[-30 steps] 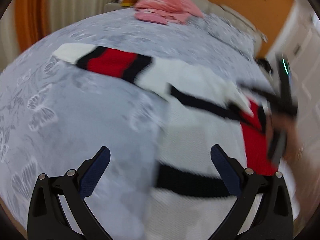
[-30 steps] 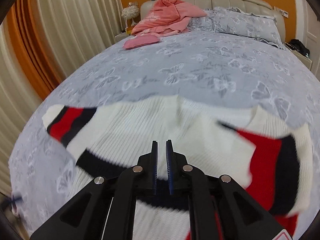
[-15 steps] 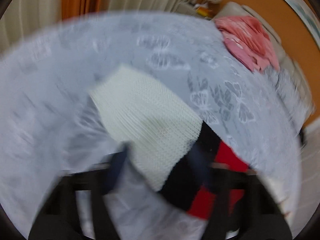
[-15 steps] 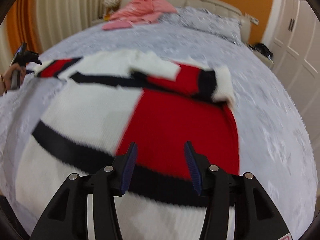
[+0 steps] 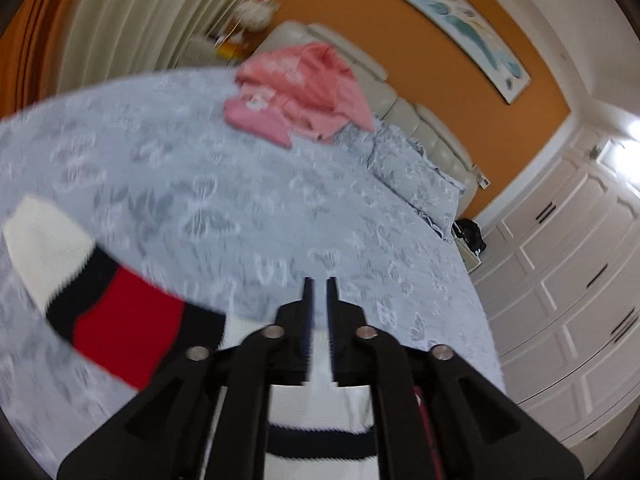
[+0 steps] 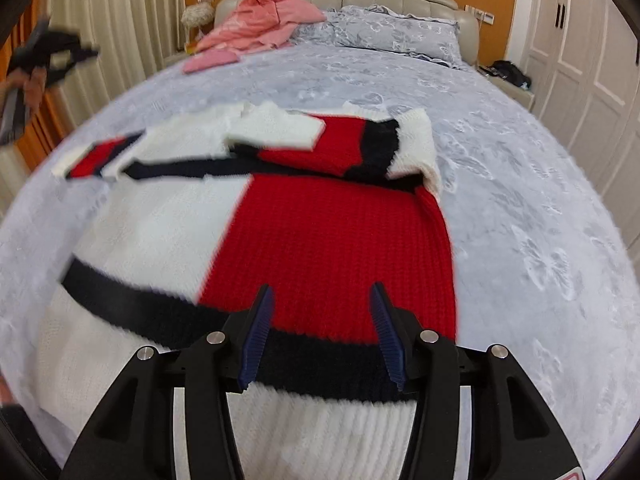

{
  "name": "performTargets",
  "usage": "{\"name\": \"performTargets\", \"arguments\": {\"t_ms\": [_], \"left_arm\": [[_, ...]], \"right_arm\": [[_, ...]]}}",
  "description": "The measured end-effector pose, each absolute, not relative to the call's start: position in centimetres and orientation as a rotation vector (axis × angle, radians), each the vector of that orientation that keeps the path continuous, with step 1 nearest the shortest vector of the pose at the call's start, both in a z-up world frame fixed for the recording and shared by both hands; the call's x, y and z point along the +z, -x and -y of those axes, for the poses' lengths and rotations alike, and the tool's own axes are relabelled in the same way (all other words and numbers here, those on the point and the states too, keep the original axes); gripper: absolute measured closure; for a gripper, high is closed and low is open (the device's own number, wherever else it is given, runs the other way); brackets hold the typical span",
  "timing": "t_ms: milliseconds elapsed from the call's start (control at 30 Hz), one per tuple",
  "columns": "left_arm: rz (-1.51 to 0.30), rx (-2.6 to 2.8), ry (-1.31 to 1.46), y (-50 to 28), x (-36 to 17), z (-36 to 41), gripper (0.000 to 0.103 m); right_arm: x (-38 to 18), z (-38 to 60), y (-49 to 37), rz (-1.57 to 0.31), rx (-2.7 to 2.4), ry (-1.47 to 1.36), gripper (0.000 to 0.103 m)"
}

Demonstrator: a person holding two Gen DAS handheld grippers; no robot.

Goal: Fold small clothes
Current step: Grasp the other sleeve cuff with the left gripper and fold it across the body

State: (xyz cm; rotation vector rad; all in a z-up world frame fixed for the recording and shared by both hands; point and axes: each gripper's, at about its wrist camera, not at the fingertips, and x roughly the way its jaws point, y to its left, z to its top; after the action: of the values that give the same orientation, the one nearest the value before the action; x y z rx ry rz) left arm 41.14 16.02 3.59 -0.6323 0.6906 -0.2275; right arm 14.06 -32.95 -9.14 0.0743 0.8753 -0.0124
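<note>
A white, red and black knit sweater [image 6: 320,240] lies flat on the grey butterfly bedspread [image 6: 520,200]. Its right sleeve [image 6: 360,144] is folded across the chest. The left sleeve [image 6: 96,154] stretches out sideways, and the left wrist view shows it low at the left [image 5: 120,320]. My right gripper [image 6: 321,288] hovers over the red panel near the lower black band, its jaws opening with nothing between them. My left gripper [image 5: 319,280] is shut to a narrow slit with no cloth at its tips. In the right wrist view, the left gripper [image 6: 52,52] is raised at the far left.
Pink clothes [image 6: 256,24] are heaped by the headboard, next to grey pillows [image 6: 392,28]. Cream curtains [image 6: 120,20] hang to the left of the bed. White wardrobe doors [image 5: 580,280] and a bedside table with a black item [image 6: 508,72] stand on the right.
My right gripper went from shut to open and now sits over the red panel, with the right sleeve laid across the chest. My left gripper closed from wide and rose away from the left cuff.
</note>
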Motion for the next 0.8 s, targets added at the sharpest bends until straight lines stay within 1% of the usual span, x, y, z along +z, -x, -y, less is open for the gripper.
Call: {"name": "performTargets", "arguments": {"t_ms": [33, 67, 133, 233, 267, 300, 333, 367, 433, 467, 567, 633, 667, 700, 767, 800], "left_arm": [[-0.702, -0.204, 0.654, -40.8, 2.8, -17.0, 0.077], [-0.719, -0.151, 0.672, -40.4, 1.8, -18.1, 0.066], [-0.738, -0.048, 0.660, -39.3, -0.2, -20.4, 0.066], [-0.777, 0.052, 0.587, -37.9, -2.8, -23.0, 0.064], [-0.801, 0.076, 0.566, -37.3, -3.9, -23.8, 0.062], [-0.828, 0.094, 0.557, -36.8, -4.9, -24.7, 0.058], [-0.849, 0.107, 0.552, -36.1, -5.8, -25.5, 0.056], [-0.868, 0.116, 0.551, -35.7, -6.5, -26.2, 0.055], [-0.893, 0.125, 0.557, -34.9, -7.5, -27.5, 0.054], [-0.900, 0.130, 0.557, -34.9, -8.0, -28.3, 0.053], [-0.894, 0.131, 0.566, -35.0, -8.8, -29.7, 0.050], [-0.881, 0.137, 0.558, -35.2, -8.8, -30.5, 0.044], [-0.870, 0.144, 0.556, -35.4, -8.8, -30.8, 0.040], [-0.859, 0.148, 0.554, -35.7, -8.8, -31.3, 0.037], [-0.846, 0.163, 0.562, -36.2, -8.9, -31.9, 0.035], [-0.841, 0.180, 0.576, -36.6, -9.0, -32.6, 0.031]], "right_arm": [[-8.8, 33.0, -16.2, -0.868, 0.017, -0.090, 0.038], [-8.7, 33.0, -17.7, -0.859, 0.033, -0.100, 0.038], [-9.0, 32.9, -22.3, -0.868, 0.068, -0.136, 0.035], [-10.1, 33.0, -29.0, -0.870, 0.050, -0.173, 0.035], [-10.5, 33.1, -30.6, -0.884, 0.036, -0.189, 0.035], [-11.4, 33.3, -32.8, -0.906, 0.023, -0.231, 0.035], [-12.0, 33.5, -34.2, -0.934, 0.025, -0.264, 0.035], [-13.0, 33.7, -35.6, -0.973, 0.017, -0.311, 0.038], [-14.7, 33.9, -37.7, -1.044, 0.045, -0.453, 0.097], [-14.6, 33.6, -38.2, -1.041, 0.050, -0.492, 0.098], [-11.1, 29.6, -39.0, -0.943, 0.175, -0.489, 0.098], [-9.0, 24.4, -40.0, -0.919, 0.328, -0.439, 0.098], [-8.7, 21.9, -40.4, -0.926, 0.386, -0.402, 0.098], [-8.8, 18.8, -40.7, -0.946, 0.437, -0.350, 0.095], [-9.5, 14.6, -40.5, -0.977, 0.463, -0.228, 0.095], [-9.5, 13.7, -40.0, -0.970, 0.452, -0.179, 0.094]]}}
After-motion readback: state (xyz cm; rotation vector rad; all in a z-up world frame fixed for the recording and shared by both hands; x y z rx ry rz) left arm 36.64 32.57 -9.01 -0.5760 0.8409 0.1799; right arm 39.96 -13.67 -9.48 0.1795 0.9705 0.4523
